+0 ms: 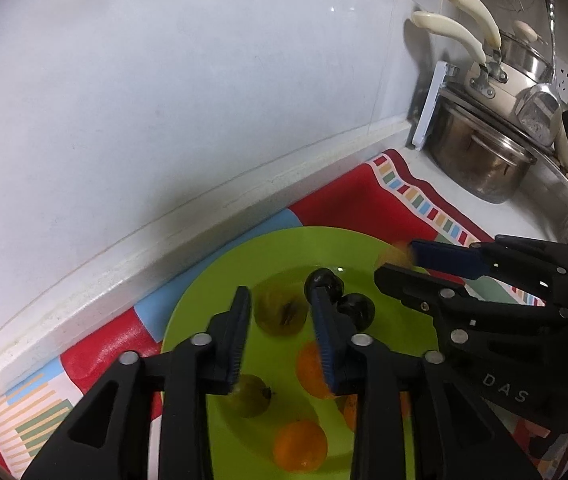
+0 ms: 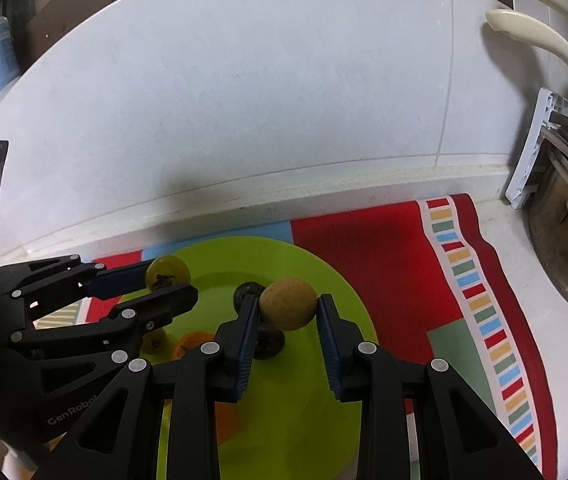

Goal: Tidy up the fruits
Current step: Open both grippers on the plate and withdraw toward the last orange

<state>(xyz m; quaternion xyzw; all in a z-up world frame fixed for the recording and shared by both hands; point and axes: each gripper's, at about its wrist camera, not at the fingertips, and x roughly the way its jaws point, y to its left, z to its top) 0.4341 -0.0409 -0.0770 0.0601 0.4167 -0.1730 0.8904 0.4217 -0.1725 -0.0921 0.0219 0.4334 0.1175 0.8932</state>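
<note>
Mostly gathered already, by my reading. On the green plate [image 1: 204,280] lie two dark plums [image 1: 358,309], two yellow-green fruits [image 1: 280,312] and several oranges [image 1: 300,446]. My right gripper [image 2: 288,308] pinches a tan speckled round fruit [image 2: 289,303] between its blue pads, poised over the plate's middle, not yet set down. My left gripper [image 1: 280,334] hangs over the plate with its jaws well apart; the right wrist view shows a yellow-green fruit [image 2: 167,272] at its tips, but whether gripped or merely behind them I cannot tell. Left to do: lower the tan fruit among the others. Beyond, a red patterned mat [image 2: 384,248] under the plate; steel pots [image 1: 480,160] stacked at two o'clock.
</note>
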